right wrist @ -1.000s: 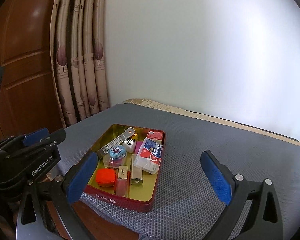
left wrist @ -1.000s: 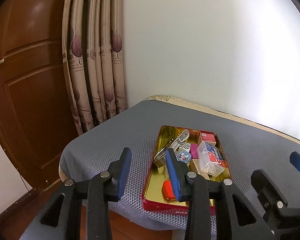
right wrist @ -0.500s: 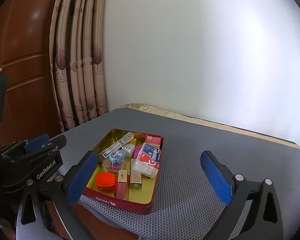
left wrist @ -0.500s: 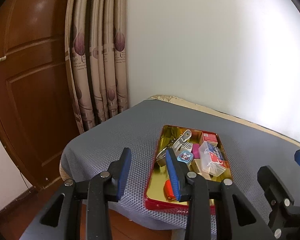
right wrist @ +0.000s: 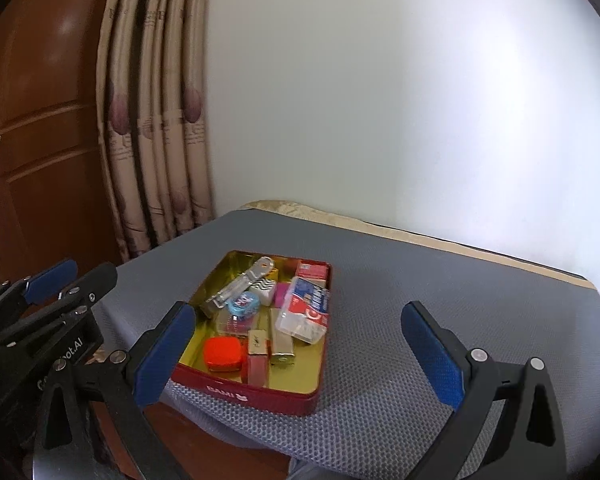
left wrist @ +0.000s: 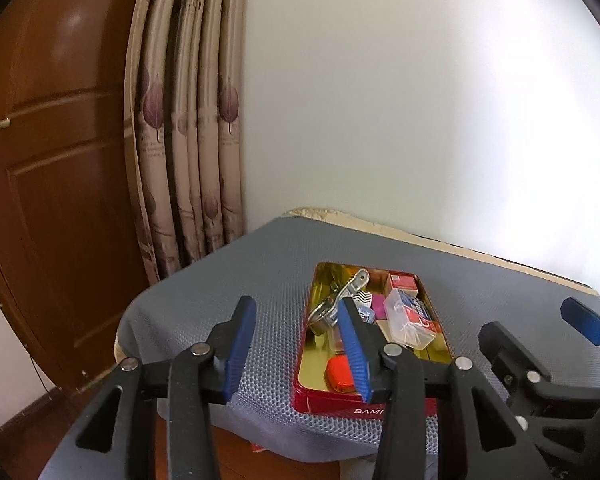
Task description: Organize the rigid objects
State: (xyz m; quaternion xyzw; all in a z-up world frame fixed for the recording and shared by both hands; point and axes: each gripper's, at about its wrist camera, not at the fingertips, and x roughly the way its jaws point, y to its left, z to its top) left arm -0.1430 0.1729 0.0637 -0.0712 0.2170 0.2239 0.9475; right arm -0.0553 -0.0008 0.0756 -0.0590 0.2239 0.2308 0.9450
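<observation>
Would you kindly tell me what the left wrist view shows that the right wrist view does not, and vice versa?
Only the left wrist view: the left gripper from behind, jaws opening, nothing between them. Only the right wrist view: the gold bar and pink tube, unobstructed, and the right gripper wide open. Both: the red tin, orange case, clear box and grey mat.

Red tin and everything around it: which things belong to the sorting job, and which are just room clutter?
Part of the job:
- red tin
- orange case
- clear plastic box
- blue round case
- metal clip
- left tool, opening, nothing in it
- right tool, open, nothing in it

Just there:
- grey mat
- curtain
- door
</observation>
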